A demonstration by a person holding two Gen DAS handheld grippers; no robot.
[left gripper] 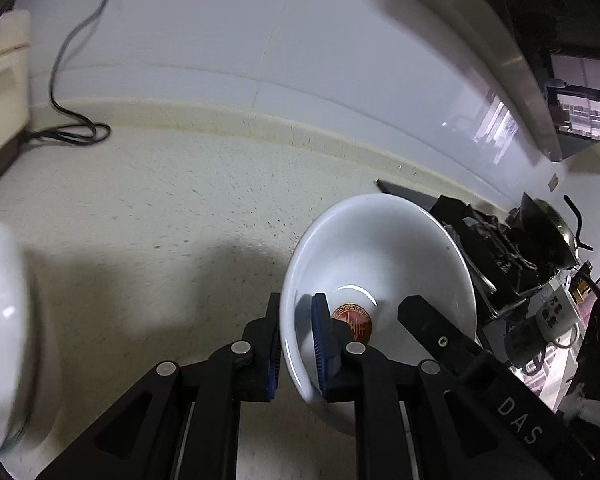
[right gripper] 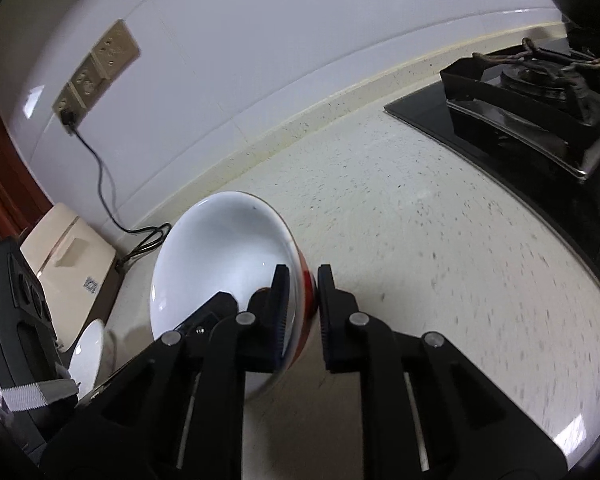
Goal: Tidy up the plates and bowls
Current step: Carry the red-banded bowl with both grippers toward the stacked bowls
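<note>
While both tools are clamped on the rim of one bowl, the step in hand looks like a carry: bowl (left gripper: 380, 276) off the counter (left gripper: 140, 208), tilted, mouth facing the cameras.

Left tool (left gripper: 296, 344): nearly shut, pads pinching the bowl's wall, one pad inside, one outside. Red emblem visible on the bowl's floor.

Right tool (right gripper: 304, 312): nearly shut too, gripping the opposite side of the rim; red band on the outer wall shows between the pads.

Landmark: stove (right gripper: 540, 92). Bowl hangs over bare counter, to the left of the stove in the right wrist view, apart from it. A second white dish (right gripper: 88, 352) lies further from the stove, near the cream appliance (right gripper: 68, 256) with its black cord (right gripper: 104, 184).

Next move, as I judge it: bring the bowl level, carry it toward the other dish, lower it, then release both grips together so it does not tip.
</note>
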